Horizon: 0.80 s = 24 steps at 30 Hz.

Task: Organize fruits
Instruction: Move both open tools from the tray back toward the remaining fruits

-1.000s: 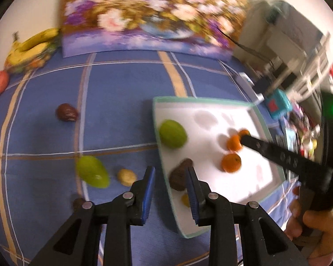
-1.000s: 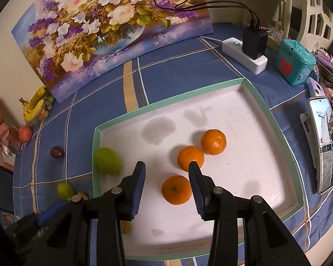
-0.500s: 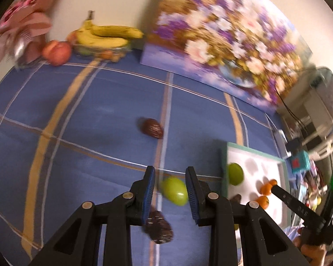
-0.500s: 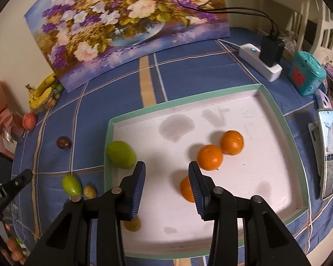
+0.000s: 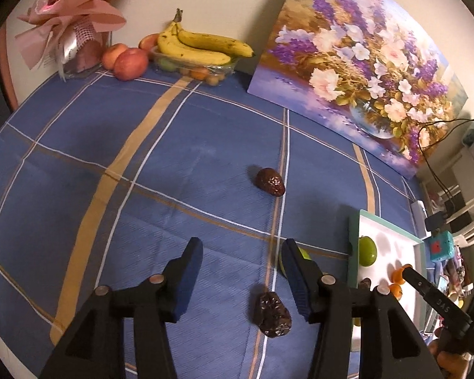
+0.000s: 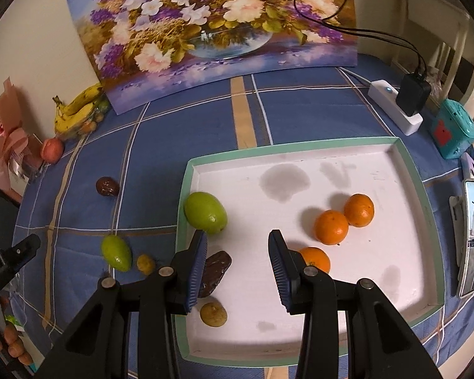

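A white tray with a green rim [image 6: 407,170] holds three oranges [image 6: 331,226], a green fruit [image 6: 205,212], a dark brown fruit [image 6: 215,271] and a small yellow fruit [image 6: 213,314]. My right gripper [image 6: 237,271] is open and empty above the tray's near left part. On the blue cloth lie a green fruit [image 6: 116,252], a small yellow fruit [image 6: 145,263] and a dark fruit [image 6: 106,186]. My left gripper [image 5: 241,279] is open and empty over the cloth; a dark wrinkled fruit [image 5: 271,314] lies just below its fingers, another [image 5: 270,181] farther off.
Bananas [image 5: 199,45] on a plastic box, apples [image 5: 130,63] and a pink bouquet [image 5: 69,22] stand at the back by the wall. A flower painting [image 6: 224,31] leans there. A power strip [image 6: 395,107], teal box [image 6: 453,132] and phone [image 6: 472,237] lie right of the tray.
My left gripper swung left, away from the tray, out over the cloth and opened wider. My right gripper drew back toward the tray's left side and opened wider.
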{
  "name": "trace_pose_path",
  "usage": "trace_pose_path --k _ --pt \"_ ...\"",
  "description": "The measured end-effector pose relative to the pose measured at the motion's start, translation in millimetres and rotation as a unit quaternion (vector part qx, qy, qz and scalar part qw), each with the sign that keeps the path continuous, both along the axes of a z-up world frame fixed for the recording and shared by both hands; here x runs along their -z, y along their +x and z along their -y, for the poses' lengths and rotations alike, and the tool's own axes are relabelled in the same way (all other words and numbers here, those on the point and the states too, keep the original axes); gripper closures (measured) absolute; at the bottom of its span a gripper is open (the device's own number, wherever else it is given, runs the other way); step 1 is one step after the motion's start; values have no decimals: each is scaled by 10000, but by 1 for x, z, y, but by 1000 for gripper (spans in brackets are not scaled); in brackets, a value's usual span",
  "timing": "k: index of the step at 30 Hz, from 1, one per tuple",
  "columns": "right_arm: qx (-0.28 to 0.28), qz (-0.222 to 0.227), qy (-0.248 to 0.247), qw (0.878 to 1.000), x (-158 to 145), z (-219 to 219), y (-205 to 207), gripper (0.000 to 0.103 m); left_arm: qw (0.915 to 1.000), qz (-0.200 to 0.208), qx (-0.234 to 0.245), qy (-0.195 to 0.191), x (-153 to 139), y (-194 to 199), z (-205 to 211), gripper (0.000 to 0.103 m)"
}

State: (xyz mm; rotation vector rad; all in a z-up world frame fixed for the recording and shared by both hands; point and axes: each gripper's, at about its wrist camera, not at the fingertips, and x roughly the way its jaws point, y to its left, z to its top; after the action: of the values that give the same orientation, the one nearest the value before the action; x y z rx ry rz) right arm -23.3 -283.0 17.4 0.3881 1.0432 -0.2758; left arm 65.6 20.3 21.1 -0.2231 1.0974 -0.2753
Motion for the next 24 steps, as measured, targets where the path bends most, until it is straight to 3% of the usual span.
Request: trace_pose_path --k 3,4,6,9,12,16,20,24 --pt "-13 -41 -32 10000 2 -2 2 62 9999 -32 -90 130 4 1 -1 25" --pt "-12 -65 -46 10000 3 -2 2 61 9998 -33 -92 180 5 1 0 24" --pt "-1 -123 -80 9999 6 -3 3 36 9997 -9 -64 251 6 1 2 21" --pt "-18 -157 -117 9998 8 -4 4 33 9994 70 -59 319 6 0 4 7" --pt "-42 -208 -156 9997 10 -6 5 28 9991 151 -125 379 6 -1 4 0" --pt "-44 -235 -187 9995 13 -7 6 27 9988 176 -269 375 9 -2 0 0" --pt "-43 -189 -220 9996 13 -8 5 9 9988 202 -331 306 12 -5 0 0" --pt "-82 -38 -335 9994 8 -10 3 8 9987 185 -238 408 16 -9 5 0"
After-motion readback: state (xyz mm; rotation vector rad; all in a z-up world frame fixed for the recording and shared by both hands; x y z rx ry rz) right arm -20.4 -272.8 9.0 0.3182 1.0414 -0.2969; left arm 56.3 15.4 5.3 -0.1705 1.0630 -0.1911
